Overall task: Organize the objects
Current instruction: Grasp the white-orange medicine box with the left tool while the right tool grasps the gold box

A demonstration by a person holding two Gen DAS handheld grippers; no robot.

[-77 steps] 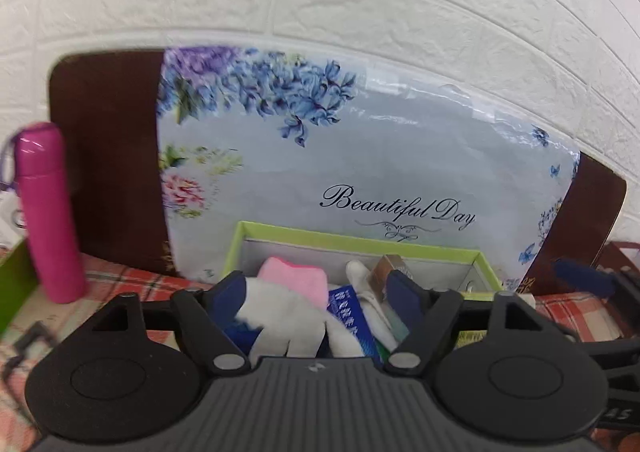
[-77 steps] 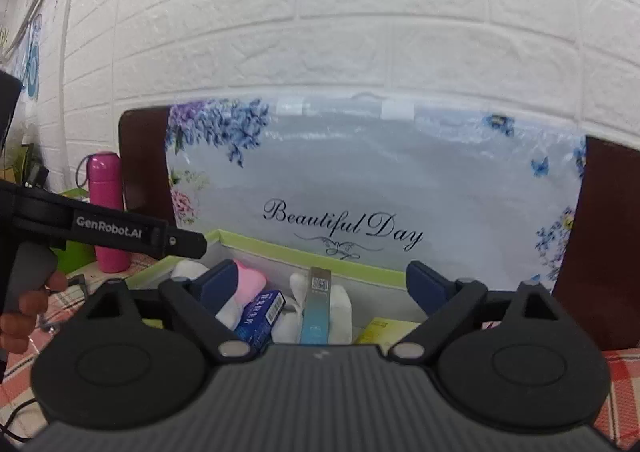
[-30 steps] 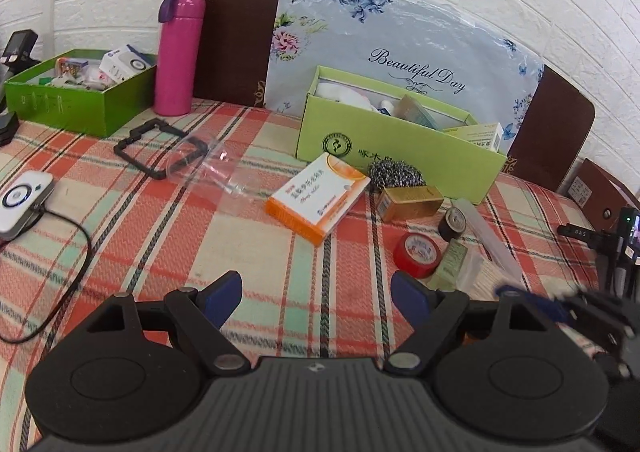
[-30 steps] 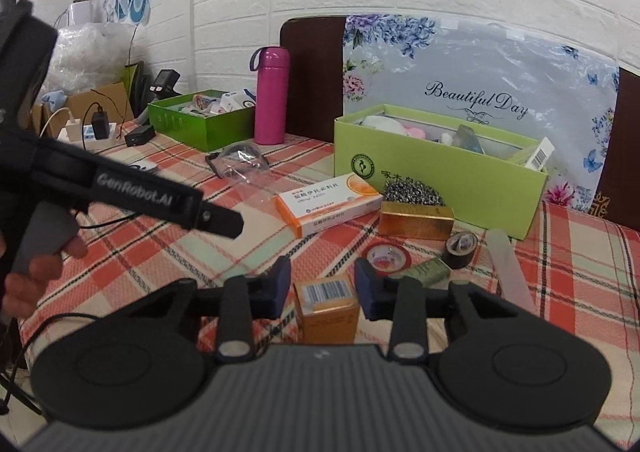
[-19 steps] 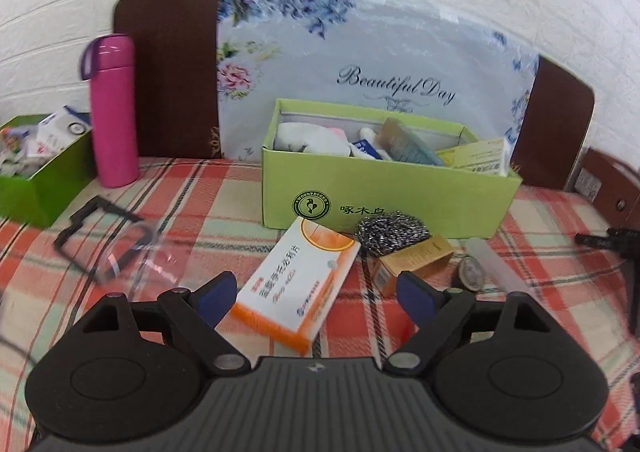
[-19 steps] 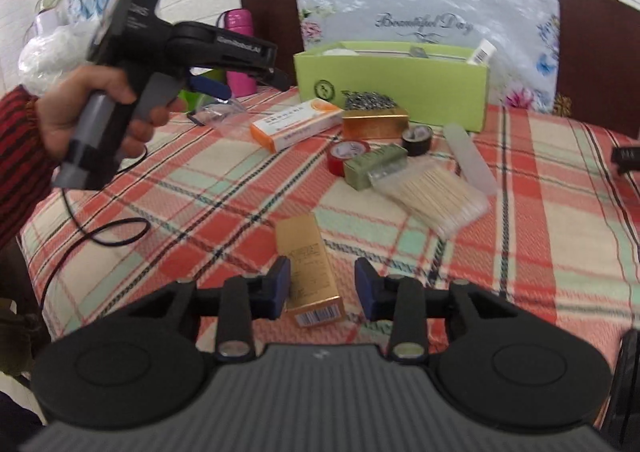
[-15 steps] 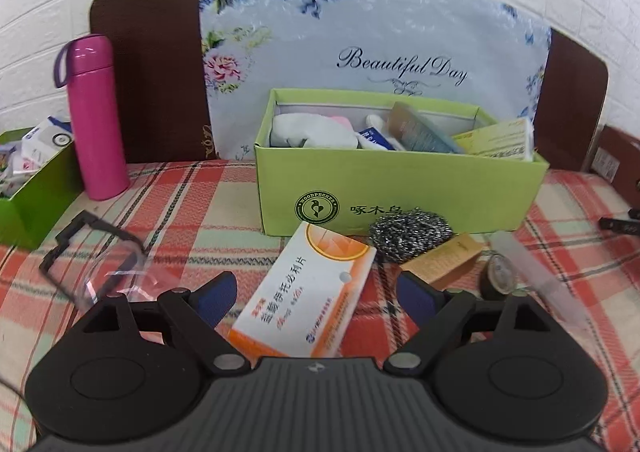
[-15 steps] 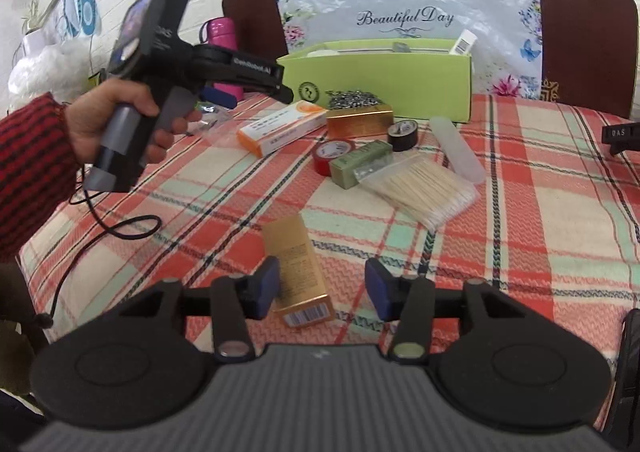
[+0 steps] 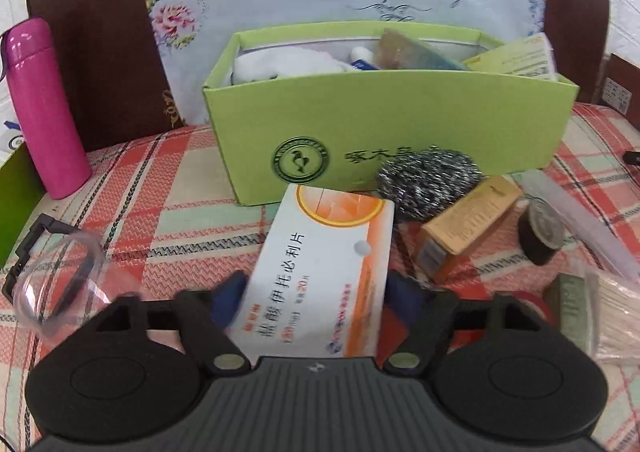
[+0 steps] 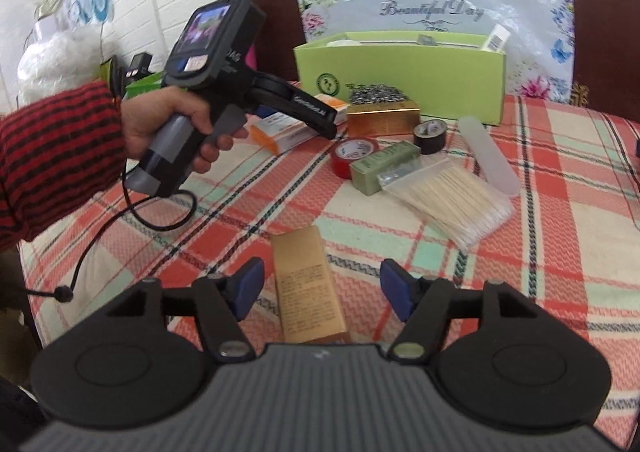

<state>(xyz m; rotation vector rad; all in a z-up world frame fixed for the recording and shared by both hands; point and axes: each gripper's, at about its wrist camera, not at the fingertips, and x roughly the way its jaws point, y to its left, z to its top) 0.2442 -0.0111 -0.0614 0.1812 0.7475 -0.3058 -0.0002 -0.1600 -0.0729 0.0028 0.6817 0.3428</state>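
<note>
Orange-and-white cardboard, the medicine box (image 9: 320, 272), lies between the fingers of your left claw (image 9: 316, 292); the blue pads flank its near end, but you cannot tell whether they press it. The box rests on the checked cloth of the bench (image 9: 160, 187), its far end against the front wall of the green box (image 9: 384, 123), which stands toward the bench's far edge and holds white cloth and packets. Beside the medicine box, against that same wall, sit a steel scourer (image 9: 428, 179) and a gold carton (image 9: 468, 223); a black tape roll (image 9: 540, 232) lies further toward the right edge. A pink flask (image 9: 44, 107) stands upright near the far left corner, clear goggles (image 9: 52, 280) nearer the left edge.

Your right claw (image 10: 322, 292) is spread wide over the near edge, and a tan carton (image 10: 308, 288) lies flat between its fingers, touching neither. Mid-bench lie red tape (image 10: 354, 155), an olive box (image 10: 386, 167) and a bag of cotton swabs (image 10: 452, 203)
</note>
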